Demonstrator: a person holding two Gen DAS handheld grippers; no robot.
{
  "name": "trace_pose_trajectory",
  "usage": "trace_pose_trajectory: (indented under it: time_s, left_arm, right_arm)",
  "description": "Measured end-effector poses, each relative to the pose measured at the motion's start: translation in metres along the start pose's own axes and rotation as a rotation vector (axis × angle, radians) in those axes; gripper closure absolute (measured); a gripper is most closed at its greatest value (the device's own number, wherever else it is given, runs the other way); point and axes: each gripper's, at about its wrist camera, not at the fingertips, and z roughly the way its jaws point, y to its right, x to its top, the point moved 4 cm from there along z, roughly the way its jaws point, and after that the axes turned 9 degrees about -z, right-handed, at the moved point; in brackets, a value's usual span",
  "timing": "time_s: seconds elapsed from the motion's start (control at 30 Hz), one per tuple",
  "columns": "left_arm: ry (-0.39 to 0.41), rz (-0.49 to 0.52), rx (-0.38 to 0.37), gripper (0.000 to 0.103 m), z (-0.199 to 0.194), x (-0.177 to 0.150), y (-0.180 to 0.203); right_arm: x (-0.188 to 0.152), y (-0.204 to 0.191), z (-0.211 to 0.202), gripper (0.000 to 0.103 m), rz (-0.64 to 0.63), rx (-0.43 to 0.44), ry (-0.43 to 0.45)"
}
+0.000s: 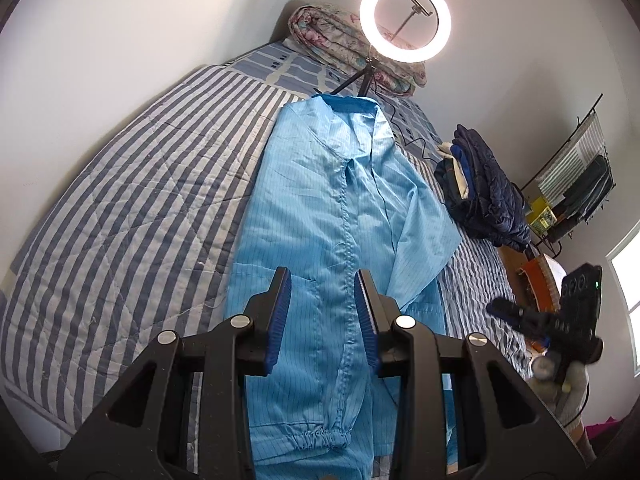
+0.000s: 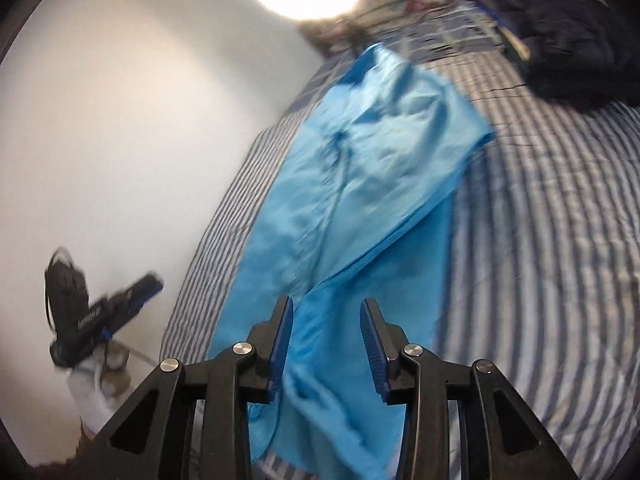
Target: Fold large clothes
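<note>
a: counting now: one blue coat point(image 1: 336, 216), one ring light point(image 1: 405, 21), one rolled quilt point(image 1: 340, 40), one dark clothes pile point(image 1: 480, 188), two claws.

b: where's the coat?

a: flat on the striped bed point(image 1: 120, 208), sleeves folded in.

b: and the claws?

a: left claw point(image 1: 322, 300) and right claw point(image 2: 326, 330) both spread wide, holding nothing, above the coat.

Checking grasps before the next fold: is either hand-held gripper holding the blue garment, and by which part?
Nothing is held. The left hand-held gripper and right hand-held gripper both stand open above the blue garment on the bed.
</note>
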Motion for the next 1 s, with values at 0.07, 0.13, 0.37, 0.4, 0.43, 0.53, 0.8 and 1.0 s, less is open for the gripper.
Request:
trace_pose_trajectory:
  time_s: [0.07, 0.13, 0.37, 0.4, 0.43, 0.53, 0.8, 1.0]
  left_arm:
    - [-0.005, 0.008, 0.001, 0.07, 0.002, -0.002, 0.003]
    - [-0.015, 0.006, -0.004, 0.07, 0.006, -0.002, 0.004]
    - [-0.025, -0.007, 0.006, 0.07, 0.014, -0.001, 0.005]
    - [-0.026, -0.006, 0.01, 0.07, 0.015, -0.001, 0.005]
    - [-0.027, -0.004, 0.012, 0.07, 0.017, -0.001, 0.006]
    - [-0.035, 0.003, 0.021, 0.07, 0.022, -0.002, 0.006]
    - [-0.068, 0.012, 0.045, 0.07, 0.036, -0.004, 0.0]
    - [-0.096, -0.008, 0.038, 0.07, 0.045, -0.004, -0.007]
  right_arm:
    - [0.009, 0.021, -0.005, 0.062, 0.05, -0.012, 0.037]
    - [0.017, 0.036, -0.005, 0.054, 0.074, -0.025, 0.06]
    - [0.045, 0.094, 0.009, 0.029, 0.17, -0.085, 0.103]
    - [0.049, 0.104, 0.012, 0.029, 0.195, -0.079, 0.109]
    - [0.052, 0.116, 0.016, 0.029, 0.223, -0.074, 0.114]
    - [0.062, 0.14, 0.034, 0.029, 0.277, -0.061, 0.122]
    - [0.097, 0.147, 0.074, 0.039, 0.221, -0.019, 0.103]
    - [0.11, 0.136, 0.103, 0.09, 0.202, 0.014, 0.061]
